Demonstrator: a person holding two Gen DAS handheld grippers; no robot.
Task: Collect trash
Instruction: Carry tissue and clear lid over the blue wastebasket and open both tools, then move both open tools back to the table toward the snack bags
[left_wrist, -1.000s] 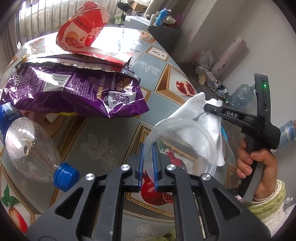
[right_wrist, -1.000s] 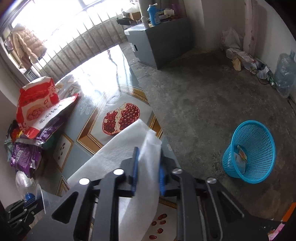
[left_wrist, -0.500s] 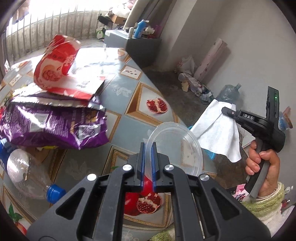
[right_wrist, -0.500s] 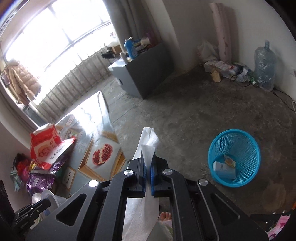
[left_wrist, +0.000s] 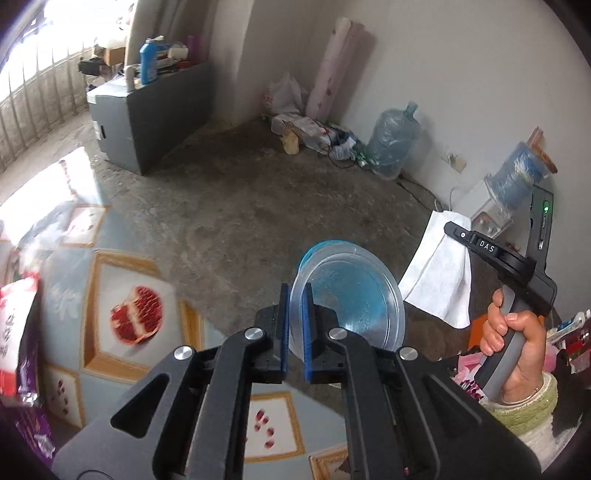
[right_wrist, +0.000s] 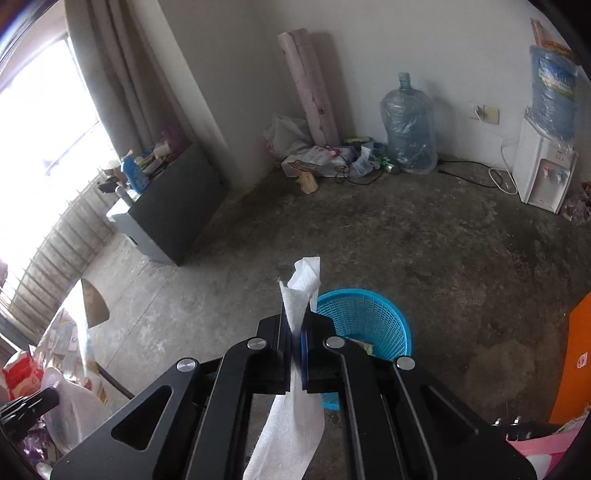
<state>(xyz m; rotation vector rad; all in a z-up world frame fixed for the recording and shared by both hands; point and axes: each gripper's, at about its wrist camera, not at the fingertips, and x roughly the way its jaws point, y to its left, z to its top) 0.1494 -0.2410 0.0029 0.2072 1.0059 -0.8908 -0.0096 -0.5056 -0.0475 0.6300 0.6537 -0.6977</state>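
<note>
My left gripper (left_wrist: 294, 295) is shut on the rim of a clear plastic lid (left_wrist: 351, 295) and holds it in the air past the table edge; the blue basket (left_wrist: 308, 253) shows through and behind it. My right gripper (right_wrist: 296, 325) is shut on a white paper tissue (right_wrist: 301, 291) that hangs down between the fingers, just left of and above the blue trash basket (right_wrist: 364, 317) on the floor. In the left wrist view the right gripper (left_wrist: 458, 234) and the hanging tissue (left_wrist: 439, 273) are at the right.
The table with pomegranate-pattern cloth (left_wrist: 136, 314) lies at lower left, with red and purple snack bags (left_wrist: 16, 332) on it. A grey cabinet (right_wrist: 173, 210), water jugs (right_wrist: 408, 129), a dispenser (right_wrist: 543, 170) and floor clutter (right_wrist: 321, 158) stand along the walls. Concrete floor surrounds the basket.
Both grippers have swung right, away from the table and out over the floor, carrying the lid and the tissue. The basket now lies directly under and ahead of them.
</note>
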